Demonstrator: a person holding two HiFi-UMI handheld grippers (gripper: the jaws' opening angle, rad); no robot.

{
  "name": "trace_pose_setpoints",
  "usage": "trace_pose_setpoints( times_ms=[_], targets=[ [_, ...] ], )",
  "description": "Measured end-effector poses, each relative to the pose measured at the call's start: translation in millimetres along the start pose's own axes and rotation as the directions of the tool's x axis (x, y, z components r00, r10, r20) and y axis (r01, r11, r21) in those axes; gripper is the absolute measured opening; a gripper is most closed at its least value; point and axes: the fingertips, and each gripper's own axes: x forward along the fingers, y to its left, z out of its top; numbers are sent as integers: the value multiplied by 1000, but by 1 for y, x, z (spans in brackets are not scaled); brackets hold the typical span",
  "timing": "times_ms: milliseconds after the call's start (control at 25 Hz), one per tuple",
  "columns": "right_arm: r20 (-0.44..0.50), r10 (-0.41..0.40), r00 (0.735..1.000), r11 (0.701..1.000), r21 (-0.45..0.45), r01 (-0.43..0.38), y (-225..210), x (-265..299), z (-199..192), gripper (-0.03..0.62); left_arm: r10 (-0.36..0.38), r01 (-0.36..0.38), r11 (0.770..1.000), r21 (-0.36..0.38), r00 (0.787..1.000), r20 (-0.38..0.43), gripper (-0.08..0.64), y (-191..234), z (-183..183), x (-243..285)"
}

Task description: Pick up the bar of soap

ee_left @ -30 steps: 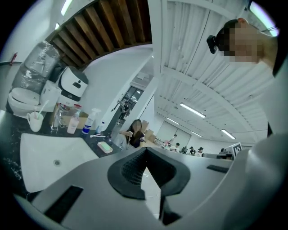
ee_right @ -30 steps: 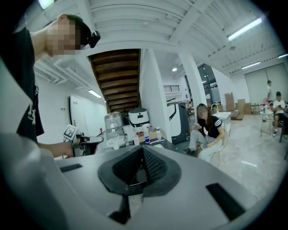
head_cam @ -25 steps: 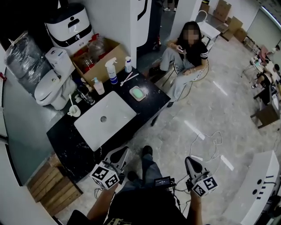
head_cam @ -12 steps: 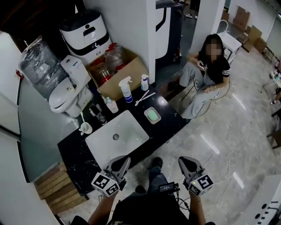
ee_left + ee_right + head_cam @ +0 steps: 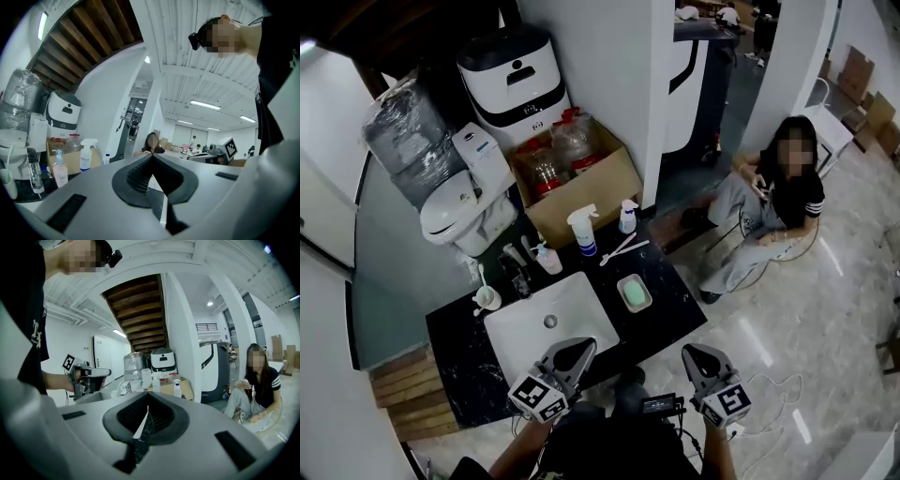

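A pale green bar of soap (image 5: 634,293) lies in a white dish on the black counter (image 5: 670,300), right of the white sink (image 5: 525,330). Both grippers are held low at the counter's near edge, short of the soap. My left gripper (image 5: 581,345) hovers over the sink's front rim, and its jaws meet with nothing between them (image 5: 152,157). My right gripper (image 5: 692,352) is off the counter's right corner, shut and empty (image 5: 148,406). The soap does not show in either gripper view.
Behind the sink stand a faucet (image 5: 514,265), a cup (image 5: 487,298), a pump bottle (image 5: 547,258), a spray bottle (image 5: 583,231), a small bottle (image 5: 627,217) and toothbrushes (image 5: 623,249). A cardboard box (image 5: 591,192) and toilet (image 5: 459,216) sit beyond. A person (image 5: 769,211) sits at the right.
The view has shifted so the counter and soap now lie nearer and more central. Both grippers stay low and shut, now at the counter's edge.
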Motion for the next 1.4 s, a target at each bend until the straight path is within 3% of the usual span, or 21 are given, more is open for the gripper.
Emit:
trace_pose_setpoints(
  times_ms=[280,480,1040,1400],
  targets=[
    [-78,98,992,995,-17,-100,-13,36,-1,9,85,-86,996,-28,996,-32,8,16,-7,11],
    [-97,119,988,992,-26,-122,-11,62,3,9,107,-108,994,-30,994,-14,8,34,2,9],
    [-128,42,991,999,-11,-44,-1,73,-2,9,50,-52,998,-42,998,-38,8,58,0,4],
    [-174,50,983,999,2,-51,-2,84,-15,9,57,-60,997,-47,997,-55,8,67,-2,3]
  ],
)
